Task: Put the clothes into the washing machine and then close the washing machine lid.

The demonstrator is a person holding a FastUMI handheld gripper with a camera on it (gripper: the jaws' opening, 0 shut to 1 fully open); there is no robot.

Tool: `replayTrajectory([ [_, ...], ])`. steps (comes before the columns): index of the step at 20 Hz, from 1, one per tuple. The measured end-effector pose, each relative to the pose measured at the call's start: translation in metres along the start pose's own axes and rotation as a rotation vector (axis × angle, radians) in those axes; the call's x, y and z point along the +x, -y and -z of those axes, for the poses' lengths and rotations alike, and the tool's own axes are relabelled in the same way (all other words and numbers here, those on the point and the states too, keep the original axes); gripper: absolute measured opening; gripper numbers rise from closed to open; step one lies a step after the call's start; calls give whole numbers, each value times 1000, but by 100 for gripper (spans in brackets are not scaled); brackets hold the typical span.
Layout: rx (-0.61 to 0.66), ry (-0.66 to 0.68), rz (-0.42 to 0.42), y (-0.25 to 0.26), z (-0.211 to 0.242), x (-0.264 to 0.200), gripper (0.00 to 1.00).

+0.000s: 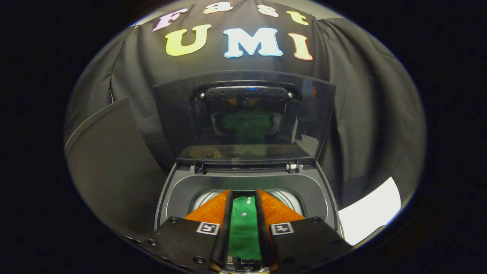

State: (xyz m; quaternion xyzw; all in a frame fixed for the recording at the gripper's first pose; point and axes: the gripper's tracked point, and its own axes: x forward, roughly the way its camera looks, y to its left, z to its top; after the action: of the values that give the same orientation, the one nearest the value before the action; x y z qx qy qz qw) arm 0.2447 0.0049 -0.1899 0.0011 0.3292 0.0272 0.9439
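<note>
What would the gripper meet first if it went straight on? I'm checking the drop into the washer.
Probably the green cloth seen between the fingers, lying in the washing machine drum. Whether the fingers already touch it is unclear; the lid stands open beyond.

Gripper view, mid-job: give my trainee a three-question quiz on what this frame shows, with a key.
1. True or false: the washing machine has its lid shut.
2. What colour is the cloth seen between the tongs?
A. red
B. green
C. white
3. Fill in: the tips of the tongs hang over the machine's ____.

Key:
1. False. The lid stands raised behind the opening.
2. B. The green cloth lies between the two orange fingers; whether they press on it cannot be told.
3. Drum. Its metal wall shows either side of the fingers.
</note>
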Motion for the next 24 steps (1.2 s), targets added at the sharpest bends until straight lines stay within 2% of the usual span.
replayTrajectory([
  [3,6,-5,14,2,-1,-1,100],
  [8,17,5,16,-3,-4,-10,100],
  [24,-21,259,-6,-18,-111,-55,100],
])
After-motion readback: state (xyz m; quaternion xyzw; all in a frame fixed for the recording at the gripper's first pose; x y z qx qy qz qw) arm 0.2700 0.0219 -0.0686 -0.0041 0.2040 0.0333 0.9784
